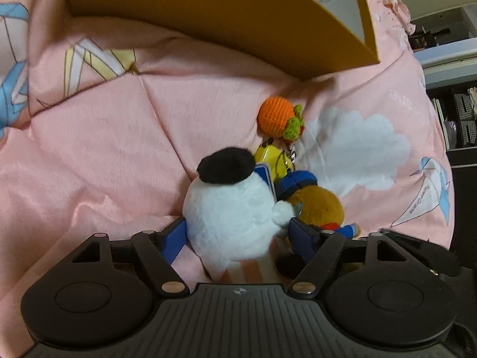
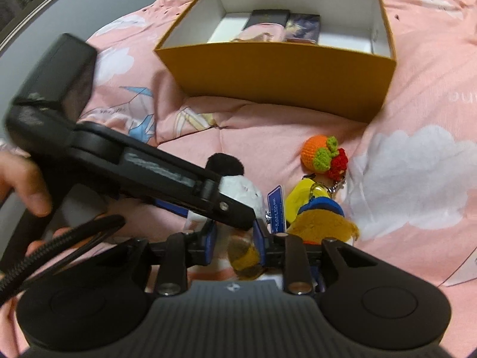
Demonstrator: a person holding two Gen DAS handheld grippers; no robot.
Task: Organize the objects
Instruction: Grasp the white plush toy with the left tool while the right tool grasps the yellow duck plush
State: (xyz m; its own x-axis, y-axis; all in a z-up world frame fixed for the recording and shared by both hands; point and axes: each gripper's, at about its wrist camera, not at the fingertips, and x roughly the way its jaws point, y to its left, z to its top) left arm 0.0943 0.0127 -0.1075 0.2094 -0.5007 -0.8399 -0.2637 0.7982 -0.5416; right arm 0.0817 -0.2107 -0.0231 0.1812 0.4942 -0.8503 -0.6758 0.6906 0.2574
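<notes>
Soft ground everywhere here — a plush pink quilt [image 1: 119, 149], stitched into puffy panels and printed with white clouds and paper cranes, and the toys sit in a dip of it. Left gripper [image 1: 238, 232] is down over the white plush toy [image 1: 232, 208], a round fluffy ball with a black felt cap on top; the blue pads [image 1: 176, 238] stand wide on either side of that fuzzy body, and whether they press into it I cannot tell. Tight against its right sits the brown plush toy [image 1: 319, 205], rougher pile, with a blue cap. Over in the right wrist view, the right gripper [image 2: 235, 247] has its jaws narrow, pinching a brown-and-yellow limb of that brown plush toy [image 2: 325, 223] between the blue pads. The left gripper's black arm [image 2: 167, 176] slants right across the white plush [image 2: 238, 191], a hand [image 2: 21, 185] gripping its handle at the left edge. Just beyond lie a glossy yellow charm [image 2: 301, 200] and a crocheted orange ball [image 2: 316, 152] with green and red knit bits and a metal clip, all near one another. Farther back stands the mustard cardboard box [image 2: 277, 68], straight stiff walls, white inside, open top, with dark flat packets [image 2: 286, 24] lying in it. Between the toys and the box's near wall — a bare strip of quilt, and more open pink to the right.
</notes>
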